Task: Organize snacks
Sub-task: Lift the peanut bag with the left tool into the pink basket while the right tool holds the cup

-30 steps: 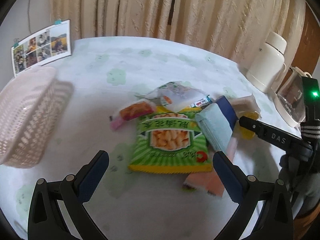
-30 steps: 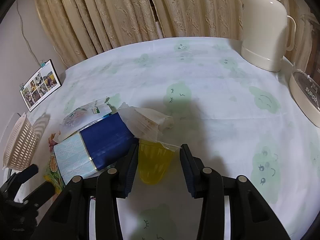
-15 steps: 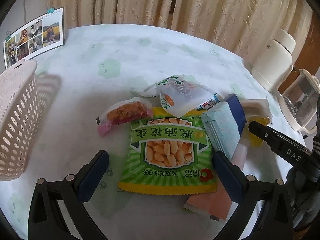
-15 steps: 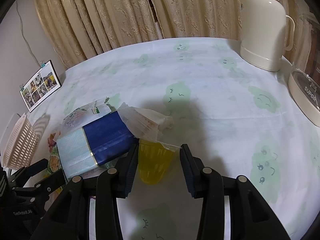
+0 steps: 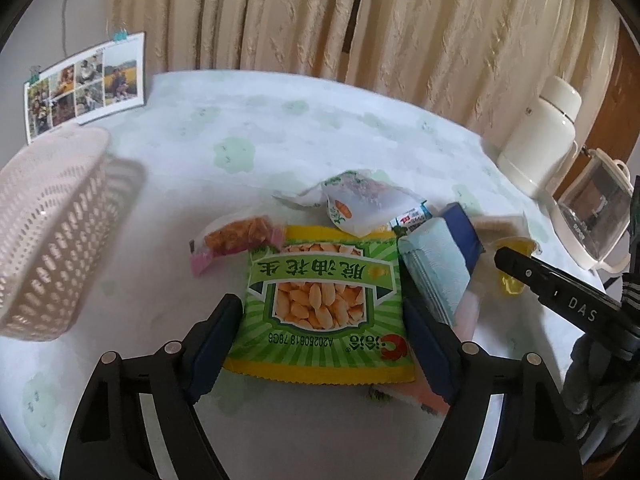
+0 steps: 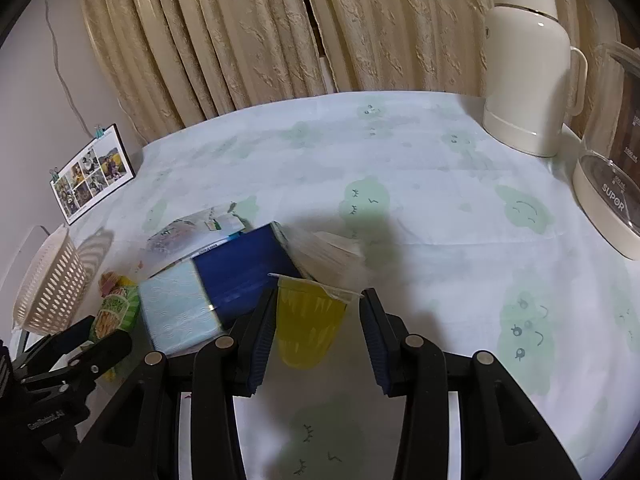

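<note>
Tools (image 5: 322,342) over cloud-print tablecloth (image 6: 440,216)

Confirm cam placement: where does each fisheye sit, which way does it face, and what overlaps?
Left wrist: on the left claw, looking along its fingers at the green peanut bag framed between them, basket to the left; the right claw's finger enters from the right.
Right wrist: on the right claw, looking across the table at the yellow jelly cup between its fingers; the left claw shows bottom left.
Shared: blue box, jelly cup, peanut bag, basket, white thermos, photo card.
</note>
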A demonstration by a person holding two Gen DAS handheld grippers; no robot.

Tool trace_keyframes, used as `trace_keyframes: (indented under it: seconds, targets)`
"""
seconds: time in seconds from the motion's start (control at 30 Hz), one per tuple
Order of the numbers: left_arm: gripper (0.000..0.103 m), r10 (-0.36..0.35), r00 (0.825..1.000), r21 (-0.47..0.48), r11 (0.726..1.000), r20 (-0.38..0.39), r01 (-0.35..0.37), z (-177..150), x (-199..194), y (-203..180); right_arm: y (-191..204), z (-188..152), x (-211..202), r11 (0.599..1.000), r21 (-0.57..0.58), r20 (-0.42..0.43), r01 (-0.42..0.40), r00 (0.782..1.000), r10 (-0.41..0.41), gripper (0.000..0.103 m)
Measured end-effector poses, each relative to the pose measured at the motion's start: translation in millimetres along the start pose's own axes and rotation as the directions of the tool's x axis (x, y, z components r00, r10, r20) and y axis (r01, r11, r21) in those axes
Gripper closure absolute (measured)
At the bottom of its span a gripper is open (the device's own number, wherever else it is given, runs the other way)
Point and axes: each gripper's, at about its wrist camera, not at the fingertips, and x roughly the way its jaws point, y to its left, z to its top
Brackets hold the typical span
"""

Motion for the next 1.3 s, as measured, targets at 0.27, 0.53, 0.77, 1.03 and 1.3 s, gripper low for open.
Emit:
trace_keyframes:
  seconds: [0.27,0.53,0.77,1.03,1.3]
  targets:
    - [0.040,-0.016,0.994,0.001,1.000,0.108,0.016,5,-39,5,0,-2,-2,1.000,0.005,0.000,-0.008,1.000,0.008,0.064]
    - [0.039,-0.042,0.996,-0.023,0.999,0.077,0.044,8,-45,15,1,-4,-1,1.000,0.012,-0.008,-0.010,1.000,0.011,0.064]
    - [0.026,-0.022,0.999,0.003,1.000,-0.046,0.022,-7,-7,8,1,-5,0,1.000,0.015,-0.012,-0.012,1.000,0.012,0.064]
    - [0.014,0.077,0.992,0.086,0.994,-0.099,-0.068,-10,18,-2,0,-9,2,1.000,0.025,-0.026,-0.017,1.000,0.017,0.064]
    - [0.018,0.075,0.994,0.101,0.993,-0.085,-0.066,-10,18,-4,0,-9,2,1.000,0.022,-0.021,-0.016,1.000,0.016,0.064]
